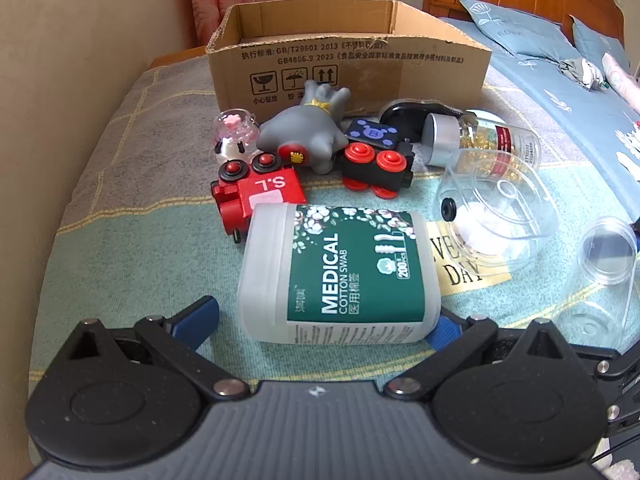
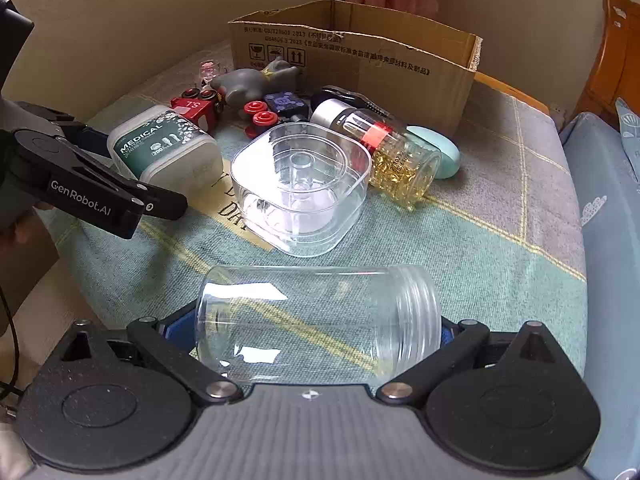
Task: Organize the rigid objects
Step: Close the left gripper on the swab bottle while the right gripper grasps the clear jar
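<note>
Left wrist view shows the left gripper [image 1: 326, 326] spread wide around the cotton swab box [image 1: 340, 276], which lies on its side on the bed [image 1: 132, 240]; one blue pad stands clear of its left side, the other sits at or just beside its right bottom corner. Right wrist view has the right gripper [image 2: 320, 330] straddling the clear jar [image 2: 320, 320], also lying on its side, blue pads at either end. Whether those pads already press the jar I cannot tell.

For a good grasp, each gripper should probably close squarely across flat or end faces: the box is smooth plastic and may swivel if caught at a corner, and the jar could roll or squirt out if pinched off-centre.

Beyond them lie a square clear container [image 2: 300, 188], a capsule bottle [image 2: 392, 152], a red toy car [image 1: 256, 196], a black toy car [image 1: 376, 168] and a grey figurine [image 1: 308, 132]. Behind these stands the open cardboard box [image 1: 348, 64], likely the destination; lift high enough to clear its rim.
</note>
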Available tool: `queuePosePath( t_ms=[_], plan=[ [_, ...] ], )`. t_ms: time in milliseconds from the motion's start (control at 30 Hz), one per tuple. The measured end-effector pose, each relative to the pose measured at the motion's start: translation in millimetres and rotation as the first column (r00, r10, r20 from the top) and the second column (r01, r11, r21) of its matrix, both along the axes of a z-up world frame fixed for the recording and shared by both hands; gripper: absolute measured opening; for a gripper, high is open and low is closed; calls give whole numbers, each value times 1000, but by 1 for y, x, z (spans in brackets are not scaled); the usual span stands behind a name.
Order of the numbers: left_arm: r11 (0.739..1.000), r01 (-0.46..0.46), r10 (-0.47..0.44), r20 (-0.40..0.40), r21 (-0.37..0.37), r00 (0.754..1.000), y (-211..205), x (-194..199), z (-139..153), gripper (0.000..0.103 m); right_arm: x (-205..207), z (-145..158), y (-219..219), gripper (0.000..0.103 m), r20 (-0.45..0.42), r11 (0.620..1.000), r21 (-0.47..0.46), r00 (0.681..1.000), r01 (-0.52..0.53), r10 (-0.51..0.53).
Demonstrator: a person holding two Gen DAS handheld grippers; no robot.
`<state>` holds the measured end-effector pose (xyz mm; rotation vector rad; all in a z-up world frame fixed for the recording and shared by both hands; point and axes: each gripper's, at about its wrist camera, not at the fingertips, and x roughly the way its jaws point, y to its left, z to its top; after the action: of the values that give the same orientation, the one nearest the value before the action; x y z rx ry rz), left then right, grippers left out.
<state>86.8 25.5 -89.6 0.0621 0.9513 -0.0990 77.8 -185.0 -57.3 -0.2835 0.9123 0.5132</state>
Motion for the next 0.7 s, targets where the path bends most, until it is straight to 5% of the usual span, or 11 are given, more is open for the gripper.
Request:
queuePosePath(
  t_ms=[700],
  plan=[
    [1000,26,-27,59,17,998,-7,1,15,99,0,13,8,103,20,997,-54,999,48,-47]
  ],
)
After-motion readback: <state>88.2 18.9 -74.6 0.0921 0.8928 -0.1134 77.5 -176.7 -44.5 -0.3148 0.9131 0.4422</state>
